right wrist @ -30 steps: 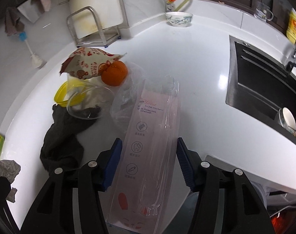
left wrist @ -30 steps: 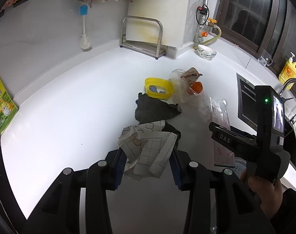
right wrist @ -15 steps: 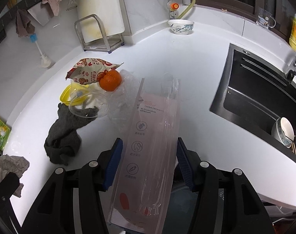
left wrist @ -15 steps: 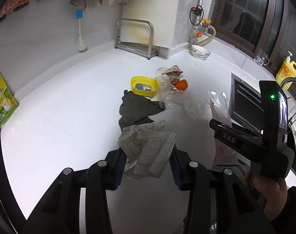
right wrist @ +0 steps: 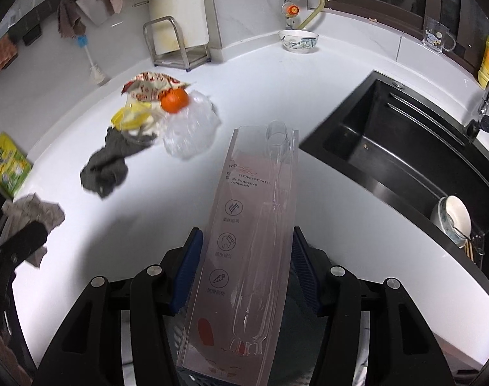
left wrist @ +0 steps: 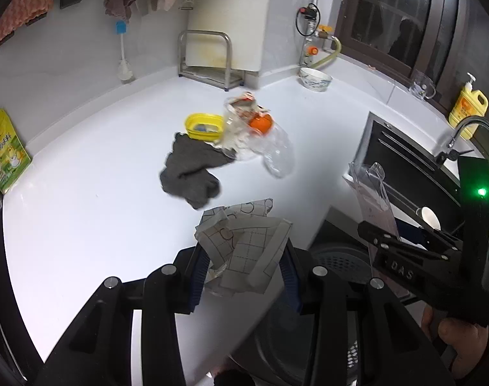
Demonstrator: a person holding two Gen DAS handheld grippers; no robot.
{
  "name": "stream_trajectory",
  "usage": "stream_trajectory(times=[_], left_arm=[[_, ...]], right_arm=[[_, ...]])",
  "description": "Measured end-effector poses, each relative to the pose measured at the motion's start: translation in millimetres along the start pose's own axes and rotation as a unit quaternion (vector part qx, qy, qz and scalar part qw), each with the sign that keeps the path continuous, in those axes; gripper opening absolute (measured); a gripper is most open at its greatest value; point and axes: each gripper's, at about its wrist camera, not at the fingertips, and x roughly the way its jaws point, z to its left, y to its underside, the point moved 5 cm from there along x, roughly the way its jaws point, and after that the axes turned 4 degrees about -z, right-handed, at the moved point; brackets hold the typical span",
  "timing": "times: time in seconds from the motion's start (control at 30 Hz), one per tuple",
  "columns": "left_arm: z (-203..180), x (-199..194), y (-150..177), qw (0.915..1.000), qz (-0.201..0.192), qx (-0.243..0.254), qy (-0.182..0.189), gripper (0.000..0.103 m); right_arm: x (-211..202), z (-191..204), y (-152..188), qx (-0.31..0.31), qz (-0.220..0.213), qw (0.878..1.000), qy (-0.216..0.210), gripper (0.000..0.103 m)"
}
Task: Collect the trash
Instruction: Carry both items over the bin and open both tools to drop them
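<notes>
Left gripper [left wrist: 242,268] is pinching a crumpled sheet of checked paper [left wrist: 244,244]. Right gripper [right wrist: 244,257] is clamped on a clear toothbrush package [right wrist: 250,225]. Both are held over the counter [left wrist: 83,193] front edge, above a dark bin [left wrist: 337,260]. More litter sits mid-counter left of the sink [right wrist: 389,157]: plastic bag [right wrist: 189,125], snack wrapper [right wrist: 151,87], orange [right wrist: 174,99], yellow tub [left wrist: 204,125], grey rag [left wrist: 192,170].

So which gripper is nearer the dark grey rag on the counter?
Left. The left gripper, holding crumpled paper, sits just in front of the dark grey rag. The right gripper, holding toothbrush packaging, is farther off, toward the sink.
</notes>
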Motion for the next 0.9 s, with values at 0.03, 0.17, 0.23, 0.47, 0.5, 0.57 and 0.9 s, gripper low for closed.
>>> stream_trajectory(times=[0.03, 0.17, 0.23, 0.47, 0.5, 0.57, 0.9], left_arm=[[-6.0, -1.5, 3.7, 1.0000, 0.001, 0.000, 0.000, 0.040], [-28.4, -6.4, 19.3, 1.0000, 0.007, -0.002, 0.002, 0.040], [-41.0, -9.6, 27.9, 0.9999, 0.011, -0.002, 0.003, 0.040], [-76.6, -18.2, 55.1, 0.9998, 0.021, 0.001, 0.002, 0.040], [-80.6, -18.7, 59.2, 0.9997, 0.023, 0.001, 0.001, 0.040], [-88.7, -18.8, 67.4, 0.9996, 0.028, 0.001, 0.000, 0.040], [-111.8, 1.0, 109.5, 0.9982, 0.059, 0.004, -0.013, 0.040]], right_arm=[[-3.3, -3.6, 3.9, -0.003, 0.001, 1.000, -0.001, 0.054], [-19.1, -22.0, 21.9, -0.016, 0.012, 1.000, -0.006, 0.054], [-26.6, -29.9, 31.5, -0.024, 0.015, 1.000, -0.009, 0.054], [-41.1, -49.7, 58.8, -0.043, 0.026, 0.998, -0.034, 0.054], [-42.3, -52.2, 63.2, -0.046, 0.028, 0.998, -0.038, 0.054], [-44.1, -55.6, 71.1, -0.053, 0.033, 0.997, -0.047, 0.054], [-34.1, -63.4, 111.0, -0.090, 0.073, 0.990, -0.086, 0.054]])
